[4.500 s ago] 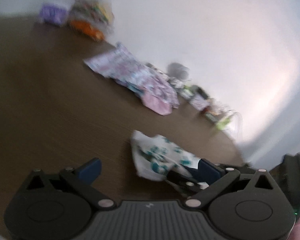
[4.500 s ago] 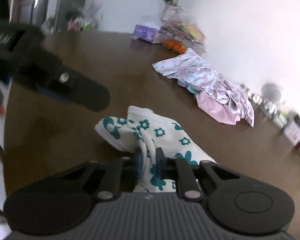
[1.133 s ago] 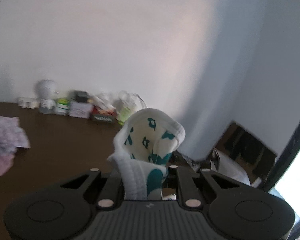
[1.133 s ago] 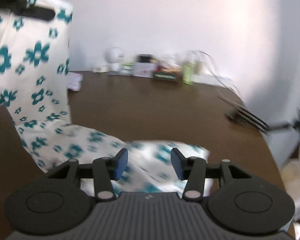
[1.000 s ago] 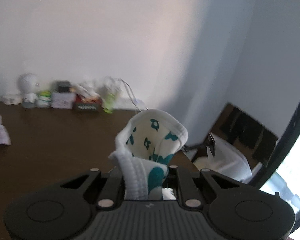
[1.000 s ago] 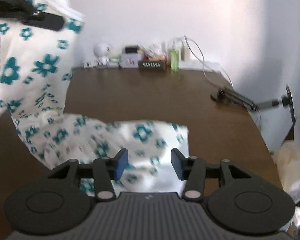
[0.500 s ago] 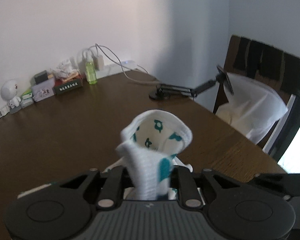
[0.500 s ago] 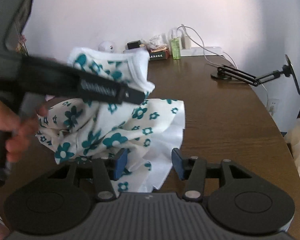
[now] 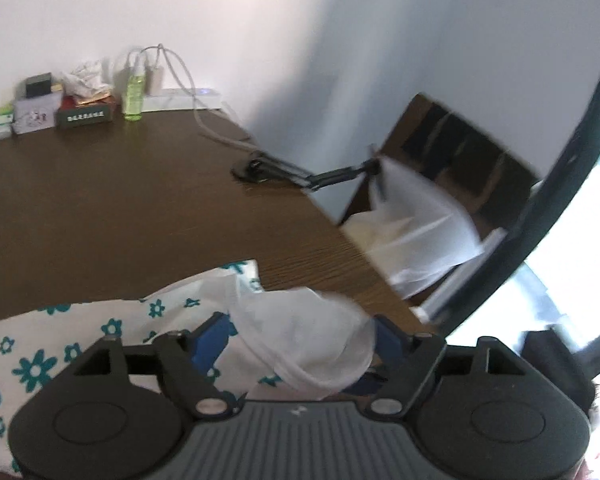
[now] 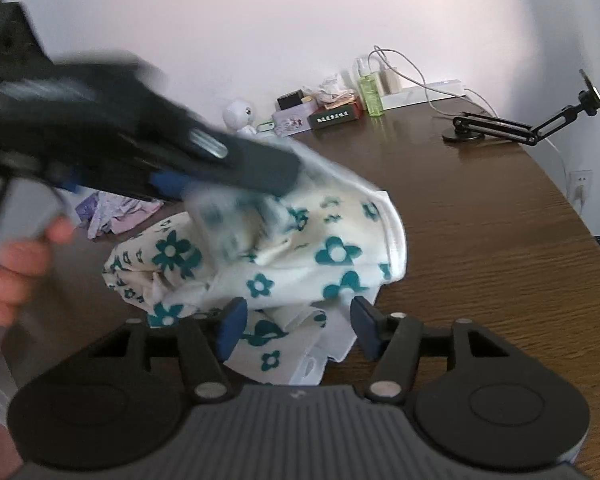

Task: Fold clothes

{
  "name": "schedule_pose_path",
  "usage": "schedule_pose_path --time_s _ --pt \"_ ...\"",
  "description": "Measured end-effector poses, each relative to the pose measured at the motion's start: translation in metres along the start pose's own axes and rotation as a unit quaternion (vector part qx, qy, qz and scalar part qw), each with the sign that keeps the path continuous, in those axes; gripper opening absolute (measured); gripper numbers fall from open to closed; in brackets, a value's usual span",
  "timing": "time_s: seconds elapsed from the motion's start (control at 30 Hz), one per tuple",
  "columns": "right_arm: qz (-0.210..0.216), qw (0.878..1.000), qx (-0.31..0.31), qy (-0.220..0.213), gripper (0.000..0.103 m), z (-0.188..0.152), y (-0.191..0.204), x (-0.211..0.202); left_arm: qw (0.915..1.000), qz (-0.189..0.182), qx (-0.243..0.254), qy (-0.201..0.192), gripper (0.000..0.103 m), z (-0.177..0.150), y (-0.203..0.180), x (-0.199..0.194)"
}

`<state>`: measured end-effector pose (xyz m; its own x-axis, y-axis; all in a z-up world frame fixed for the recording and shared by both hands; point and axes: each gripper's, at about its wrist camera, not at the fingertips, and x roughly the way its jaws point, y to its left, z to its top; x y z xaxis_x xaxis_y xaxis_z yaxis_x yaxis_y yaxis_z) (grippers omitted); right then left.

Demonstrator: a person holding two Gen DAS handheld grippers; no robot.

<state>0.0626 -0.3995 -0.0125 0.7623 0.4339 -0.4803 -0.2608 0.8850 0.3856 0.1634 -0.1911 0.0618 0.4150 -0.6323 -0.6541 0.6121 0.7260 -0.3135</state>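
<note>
A white garment with teal flowers point(image 10: 332, 252) lies bunched on the brown table point(image 10: 480, 240) near its front edge. In the left wrist view my left gripper point(image 9: 300, 340) hangs low over it with its jaws opening. The garment's white hem point(image 9: 312, 344) sits loose and blurred between the blue pads, which do not press on it. In the right wrist view the left gripper point(image 10: 276, 176) is a blurred dark shape above the cloth, held by a hand point(image 10: 8, 272). My right gripper point(image 10: 298, 328) is at the garment's near edge, its jaws opening too, with cloth lying between and below the fingers.
A pile of pastel clothes point(image 10: 116, 208) lies at the left. Along the wall stand a green bottle point(image 10: 370, 96), small boxes point(image 10: 334, 114) and a white figurine point(image 10: 242, 114). A black jointed stand point(image 10: 496, 126) sits far right. Past the table's edge is a chair with a white bag point(image 9: 416, 240).
The left gripper came down towards the table and went from shut on the hem to open, and the cloth is slipping free. The garment sank into a heap. The right jaws widened slightly.
</note>
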Motion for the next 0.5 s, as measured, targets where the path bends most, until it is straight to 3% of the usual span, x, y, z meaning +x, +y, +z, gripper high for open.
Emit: schedule_pose_path --time_s 0.13,0.27,0.4,0.5 --pt "0.017 1.0 0.019 -0.007 0.065 0.0 -0.003 -0.002 0.9987 -0.003 -0.009 -0.051 0.083 0.003 0.02 -0.044" --pt "0.03 0.999 0.043 -0.014 0.067 0.002 -0.011 -0.009 0.9944 0.059 -0.004 -0.088 0.083 -0.002 0.055 -0.072" --pt "0.034 0.996 0.074 -0.024 0.069 0.005 -0.022 -0.015 0.9857 0.145 -0.022 -0.084 0.076 -0.018 0.1 -0.085" --pt "0.033 0.994 0.098 -0.033 0.07 0.008 -0.029 -0.018 0.9888 0.128 -0.028 -0.072 0.076 -0.038 0.124 -0.097"
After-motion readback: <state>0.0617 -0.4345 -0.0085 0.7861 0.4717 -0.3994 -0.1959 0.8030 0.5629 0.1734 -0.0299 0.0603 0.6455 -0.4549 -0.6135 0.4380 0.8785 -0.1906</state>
